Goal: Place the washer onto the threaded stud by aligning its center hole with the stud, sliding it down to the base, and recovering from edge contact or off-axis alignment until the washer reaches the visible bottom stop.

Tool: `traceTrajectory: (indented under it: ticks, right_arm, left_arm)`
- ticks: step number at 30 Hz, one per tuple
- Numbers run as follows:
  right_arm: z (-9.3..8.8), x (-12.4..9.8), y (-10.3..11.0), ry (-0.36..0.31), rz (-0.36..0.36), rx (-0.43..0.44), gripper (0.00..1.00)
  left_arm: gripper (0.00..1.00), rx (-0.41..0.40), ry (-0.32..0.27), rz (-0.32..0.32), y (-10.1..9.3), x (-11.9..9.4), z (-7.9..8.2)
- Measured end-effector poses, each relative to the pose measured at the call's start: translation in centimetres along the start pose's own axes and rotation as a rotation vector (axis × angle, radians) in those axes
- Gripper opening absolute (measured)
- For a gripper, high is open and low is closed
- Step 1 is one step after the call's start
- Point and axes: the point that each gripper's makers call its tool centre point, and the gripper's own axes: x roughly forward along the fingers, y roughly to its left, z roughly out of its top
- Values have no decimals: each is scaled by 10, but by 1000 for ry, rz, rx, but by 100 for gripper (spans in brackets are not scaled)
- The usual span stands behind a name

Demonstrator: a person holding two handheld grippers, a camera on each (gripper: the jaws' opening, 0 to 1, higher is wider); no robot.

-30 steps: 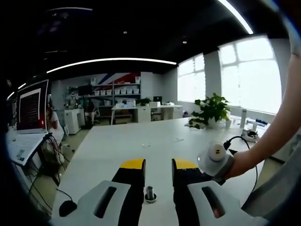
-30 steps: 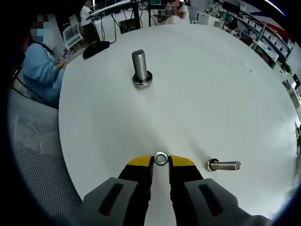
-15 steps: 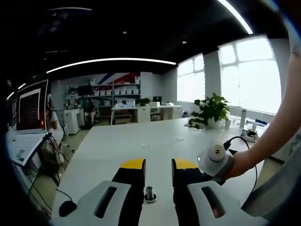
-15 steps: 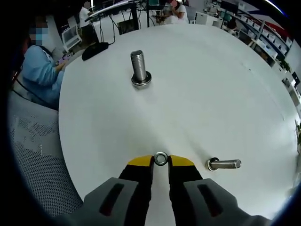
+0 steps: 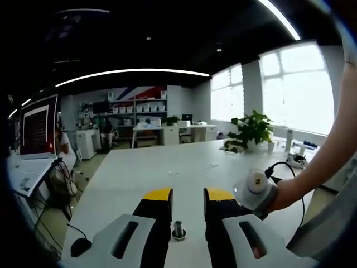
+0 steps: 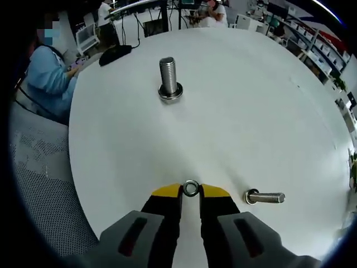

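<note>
- In the right gripper view, the right gripper [image 6: 191,190] is clamped on the washer [image 6: 191,188], a small flat metal ring with a round center hole, pinched at its rim between the two yellow-tipped jaws.
- The washer is held up off the white table [image 6: 240,111], well apart from the upright stud [image 6: 169,79].
- That upright stud is a shiny steel threaded shaft, standing on a wider round base with a flanged look; the ridged thread can be seen running up most of the shaft.
- A second bolt [image 6: 264,197] is seen lying on its side just to the right of the jaw tips, with a ring-shaped collar at its left end and a threaded shaft pointing right.
- The tabletop is smooth, matte and plain white, with a rounded edge; gray textured flooring is seen beyond it.
- A seated person in a light blue top [image 6: 49,72] is visible at the far left edge of the table.
- In the left gripper view, the left gripper [image 5: 187,196] is parted, with nothing held; a short upright metal stud [image 5: 178,229] on a round base sits on the table in the gap between the jaws, not touched by them.
- A hand [image 5: 290,192] is seen at the right of that view, and a leafy potted plant [image 5: 252,129] stands farther back on the table.
</note>
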Motion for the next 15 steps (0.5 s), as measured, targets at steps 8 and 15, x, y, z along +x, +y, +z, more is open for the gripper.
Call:
traceTrajectory:
  ticks: [8,15]
  right_arm:
    - [-2,-4,-2,-5,-7,-6,13]
    - [1,-9,-8,-12,-14,-10,13]
  left_arm:
    - [20,2,2,2,0,0,-1]
    - [20,4,4,0,-1,1,-1]
